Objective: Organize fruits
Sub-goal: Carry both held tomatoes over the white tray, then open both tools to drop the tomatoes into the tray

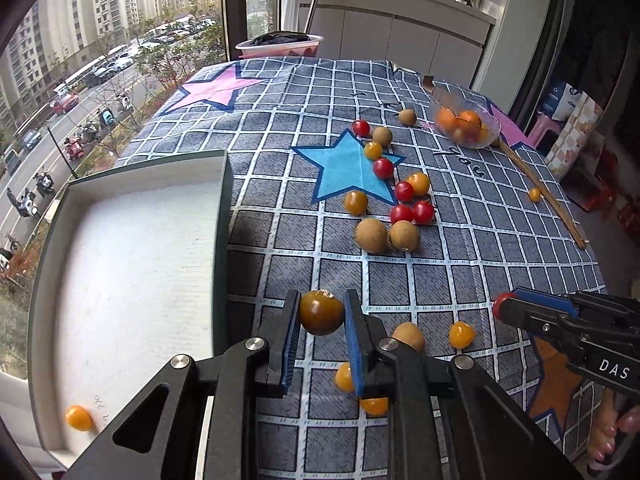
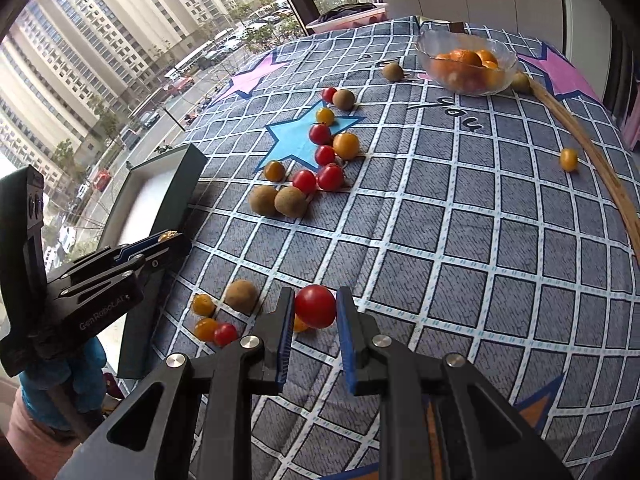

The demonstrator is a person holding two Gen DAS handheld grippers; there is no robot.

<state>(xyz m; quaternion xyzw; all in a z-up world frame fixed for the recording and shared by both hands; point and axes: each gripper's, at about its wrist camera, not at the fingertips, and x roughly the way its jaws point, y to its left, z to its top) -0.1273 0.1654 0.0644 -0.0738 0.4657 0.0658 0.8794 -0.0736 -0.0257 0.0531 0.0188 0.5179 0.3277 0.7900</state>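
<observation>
My left gripper (image 1: 322, 312) is shut on a yellow cherry tomato (image 1: 321, 313), held just right of the white-lined box (image 1: 132, 264). One yellow tomato (image 1: 79, 418) lies in that box's near corner. My right gripper (image 2: 314, 306) is shut on a red cherry tomato (image 2: 315, 306) above the checked cloth. In the left wrist view the right gripper (image 1: 506, 306) shows at the right with red at its tip. The left gripper (image 2: 168, 238) appears at the left of the right wrist view beside the box (image 2: 160, 196). Several red and yellow tomatoes and brown longans (image 1: 372, 235) lie scattered mid-table.
A glass bowl of oranges (image 2: 466, 66) stands at the far right. A wooden stick (image 2: 588, 148) runs along the right side. A pink-rimmed basin (image 1: 280, 46) sits at the far edge by the window. More small fruits (image 2: 208, 318) lie near my grippers.
</observation>
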